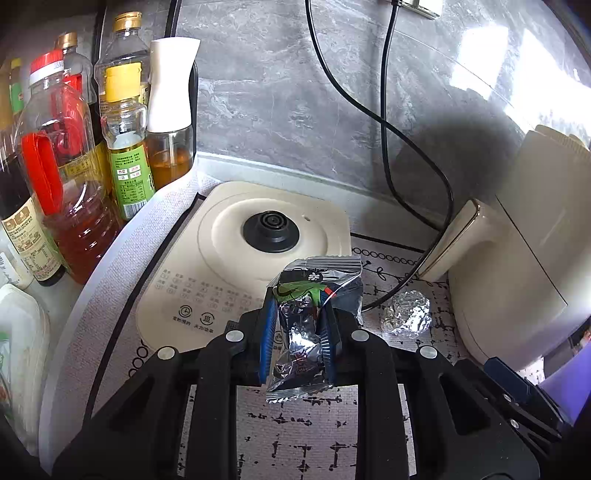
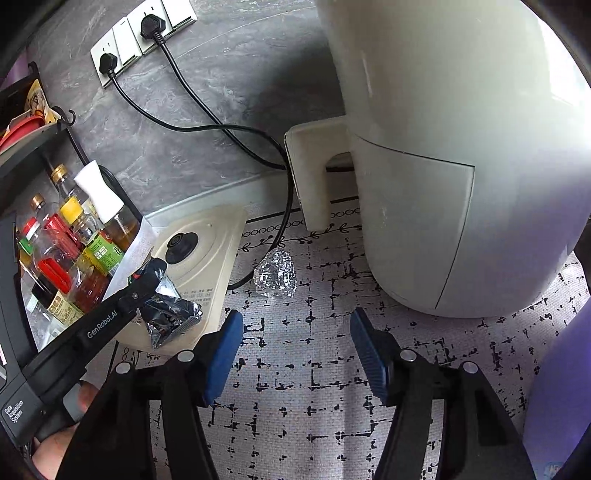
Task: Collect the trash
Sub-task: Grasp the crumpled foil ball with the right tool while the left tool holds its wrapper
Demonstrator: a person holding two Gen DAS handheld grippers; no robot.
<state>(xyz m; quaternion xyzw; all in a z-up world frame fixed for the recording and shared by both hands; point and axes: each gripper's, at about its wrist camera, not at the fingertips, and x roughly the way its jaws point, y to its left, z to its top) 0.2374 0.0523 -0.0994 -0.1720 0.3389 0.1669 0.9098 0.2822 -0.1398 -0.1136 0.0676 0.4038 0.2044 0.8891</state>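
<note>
My left gripper (image 1: pixel 297 314) is shut on a silver snack wrapper (image 1: pixel 306 332) with a green and black print, held above the front edge of the cream kettle base (image 1: pixel 236 266). The same wrapper (image 2: pixel 170 314) and left gripper (image 2: pixel 147 280) show in the right wrist view at the left. A crumpled foil ball (image 2: pixel 277 274) lies on the patterned mat, ahead of my right gripper (image 2: pixel 295 325), which is open and empty. The foil ball (image 1: pixel 406 312) also shows in the left wrist view, beside the air fryer.
A white air fryer (image 2: pixel 461 147) stands at the right with its handle (image 2: pixel 310 173) facing left. Several oil and sauce bottles (image 1: pixel 74 166) crowd the left. Black cords (image 2: pixel 207 122) run from wall sockets (image 2: pixel 144 33). The grey patterned mat (image 2: pixel 314 387) covers the counter.
</note>
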